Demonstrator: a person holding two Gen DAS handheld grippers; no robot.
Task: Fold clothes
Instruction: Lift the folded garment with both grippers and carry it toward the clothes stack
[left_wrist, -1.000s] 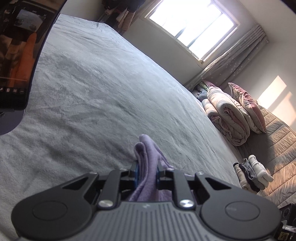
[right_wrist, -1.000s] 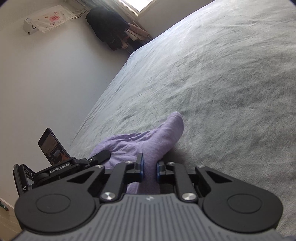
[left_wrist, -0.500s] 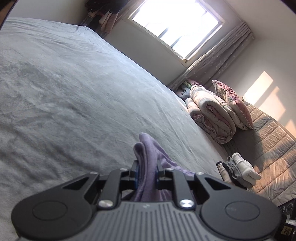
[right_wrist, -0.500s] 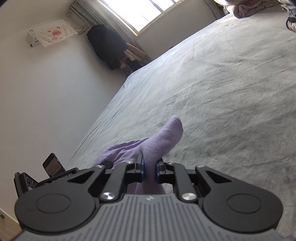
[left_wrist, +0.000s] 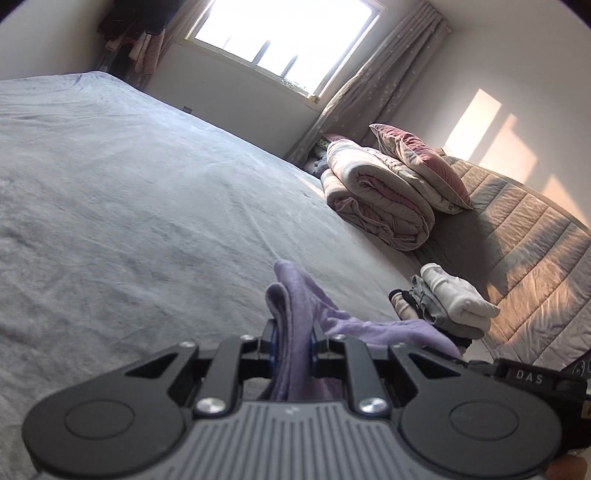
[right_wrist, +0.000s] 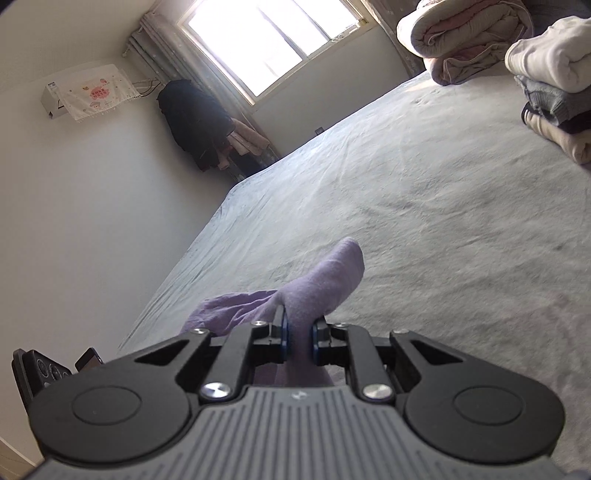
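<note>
The left gripper (left_wrist: 291, 345) is clamped on a bunched fold of the soft lilac knit garment (left_wrist: 295, 310); both blue-edged pads press the cloth. The right gripper (right_wrist: 298, 341) likewise pinches a rounded fold of the same lilac garment (right_wrist: 325, 273), jaws closed on fabric. The garment hangs between the two grippers, lifted above the grey fleece bed cover (left_wrist: 129, 206). At the near right edge of the left wrist view, the white lettering "DAS" (left_wrist: 529, 377) is legible on a black device part.

Farther along the bed cover, to its right side, sits a stack of folded clothes, white on top of grey and beige (left_wrist: 443, 306). Beyond the stack lies a rolled pink-and-cream quilt (left_wrist: 380, 199) with a mauve pillow (left_wrist: 421, 166) on it. At the far end of the bed cover is a bright window (left_wrist: 280, 37), with dark hanging clothes (right_wrist: 195, 122) to its left and a wall unit covered by a white printed cloth (right_wrist: 92, 92); its print is illegible.
</note>
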